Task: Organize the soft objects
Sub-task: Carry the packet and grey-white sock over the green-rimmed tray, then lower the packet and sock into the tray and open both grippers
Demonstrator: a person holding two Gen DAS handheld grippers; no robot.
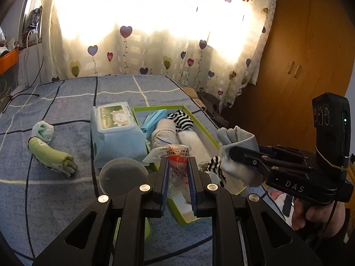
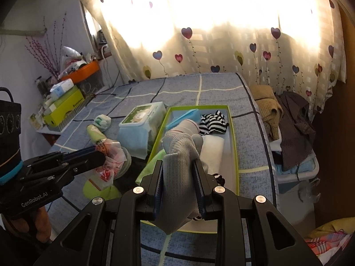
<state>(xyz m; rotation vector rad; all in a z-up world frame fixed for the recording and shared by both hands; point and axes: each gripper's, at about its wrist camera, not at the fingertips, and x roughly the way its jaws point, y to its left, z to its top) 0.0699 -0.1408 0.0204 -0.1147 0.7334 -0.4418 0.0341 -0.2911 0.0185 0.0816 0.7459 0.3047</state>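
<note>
My left gripper (image 1: 178,159) is shut on a crinkly clear packet with red print (image 1: 177,155), just over the near end of the green-rimmed box (image 1: 159,106). The right wrist view shows this packet (image 2: 111,158) left of the box (image 2: 234,146). My right gripper (image 2: 179,163) is shut on a grey sock (image 2: 177,155) above the box's near half; the left wrist view has that sock (image 1: 237,139) at the box's right rim. Inside the box lie a striped sock (image 1: 180,119), a beige roll (image 1: 164,130), a white roll (image 1: 193,141) and a blue pack (image 1: 153,117).
A wipes pack (image 1: 115,130) stands left of the box, with a round clear lid (image 1: 123,175) in front of it. A green rolled cloth (image 1: 53,155) and a white-green sock ball (image 1: 43,130) lie further left on the blue bedspread. Clothes (image 2: 288,128) pile beside the bed's right edge.
</note>
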